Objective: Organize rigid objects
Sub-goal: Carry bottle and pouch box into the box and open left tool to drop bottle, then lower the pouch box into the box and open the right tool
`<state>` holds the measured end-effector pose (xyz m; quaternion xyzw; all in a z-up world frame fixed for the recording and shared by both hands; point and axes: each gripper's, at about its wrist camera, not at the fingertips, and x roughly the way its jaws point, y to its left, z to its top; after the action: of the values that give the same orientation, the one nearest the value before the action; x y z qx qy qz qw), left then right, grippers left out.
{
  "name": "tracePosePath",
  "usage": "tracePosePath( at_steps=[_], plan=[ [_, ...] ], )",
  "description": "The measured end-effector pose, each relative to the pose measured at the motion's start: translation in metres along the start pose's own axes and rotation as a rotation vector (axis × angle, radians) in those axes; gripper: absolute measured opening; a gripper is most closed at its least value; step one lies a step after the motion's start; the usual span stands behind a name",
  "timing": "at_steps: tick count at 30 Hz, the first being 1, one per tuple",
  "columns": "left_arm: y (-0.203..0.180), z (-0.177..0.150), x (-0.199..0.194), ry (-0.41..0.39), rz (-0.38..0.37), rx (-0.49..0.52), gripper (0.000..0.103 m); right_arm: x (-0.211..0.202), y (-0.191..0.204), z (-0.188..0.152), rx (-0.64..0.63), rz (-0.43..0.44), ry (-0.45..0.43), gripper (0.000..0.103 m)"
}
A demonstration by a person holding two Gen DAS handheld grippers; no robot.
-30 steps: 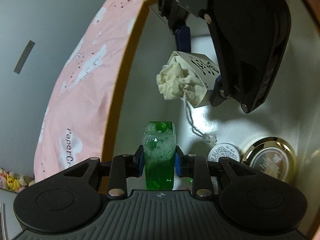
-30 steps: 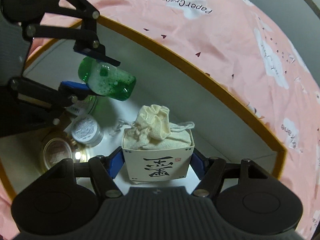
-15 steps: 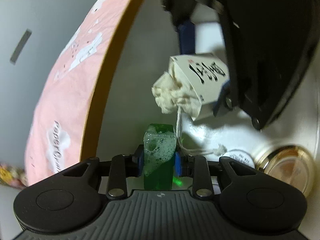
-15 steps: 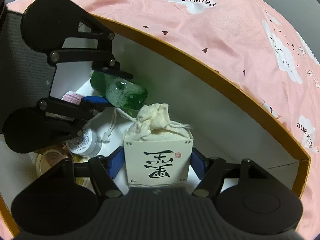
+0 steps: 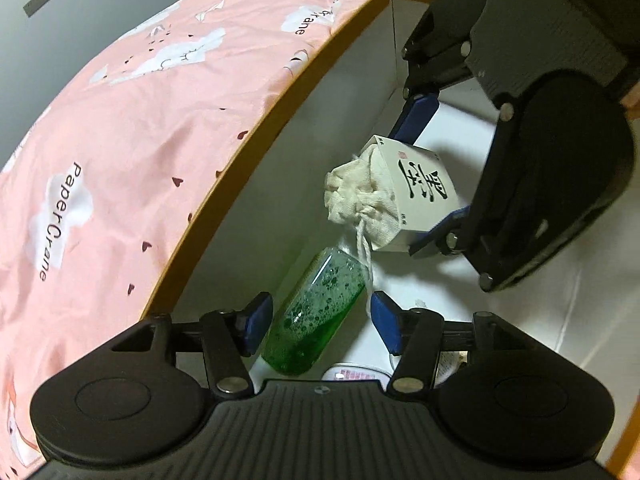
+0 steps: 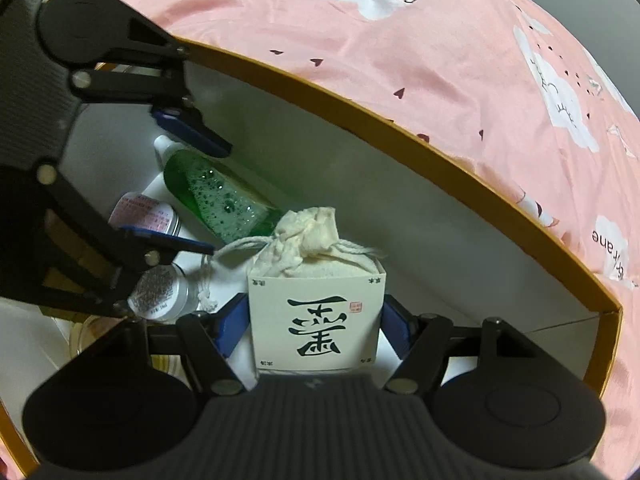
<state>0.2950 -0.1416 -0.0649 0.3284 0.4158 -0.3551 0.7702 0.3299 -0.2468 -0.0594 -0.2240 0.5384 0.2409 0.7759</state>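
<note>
A green bottle (image 5: 316, 312) full of bubbles lies on its side on the white floor of the orange-rimmed box (image 5: 224, 192), close to its wall. My left gripper (image 5: 320, 322) straddles the bottle with its jaws opening, and neither blue pad touches it. My right gripper (image 6: 316, 324) is shut on a white carton with black calligraphy (image 6: 316, 316), which holds a cream drawstring pouch (image 6: 308, 236). The carton (image 5: 424, 192) hangs just beyond the bottle's far end. The right wrist view shows the bottle (image 6: 220, 196) between the left gripper's spread fingers.
Inside the box, left of the carton, sit a pink-labelled tin (image 6: 144, 212), a small white-lidded jar (image 6: 160, 292) and a gold-rimmed jar (image 6: 92, 328). A white tube (image 6: 162, 148) lies behind the bottle. Pink patterned cloth (image 5: 120, 120) surrounds the box.
The left gripper has let go of the green bottle, which now lies tilted on the box floor by the wall. The left gripper rolled and drew back. The right gripper still holds the carton.
</note>
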Motion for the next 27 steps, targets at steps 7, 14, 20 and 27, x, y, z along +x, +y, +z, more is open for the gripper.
tracePosePath(
  at_steps=[7,14,20,27],
  plan=[
    [0.008,-0.011,-0.018,0.002,0.052,0.001,0.038,0.015,-0.001,0.009,0.028,-0.012,0.031,0.070],
    [0.019,-0.016,-0.016,-0.008,0.085,-0.050,0.032,0.016,-0.009,0.008,0.069,0.003,0.035,0.070],
    [0.018,-0.022,-0.027,-0.047,0.065,-0.067,0.032,0.014,-0.019,0.004,0.188,0.038,0.078,0.068],
    [0.018,-0.027,-0.047,-0.059,0.044,-0.109,0.033,0.017,-0.011,0.010,0.261,0.094,0.086,0.056]
  ],
)
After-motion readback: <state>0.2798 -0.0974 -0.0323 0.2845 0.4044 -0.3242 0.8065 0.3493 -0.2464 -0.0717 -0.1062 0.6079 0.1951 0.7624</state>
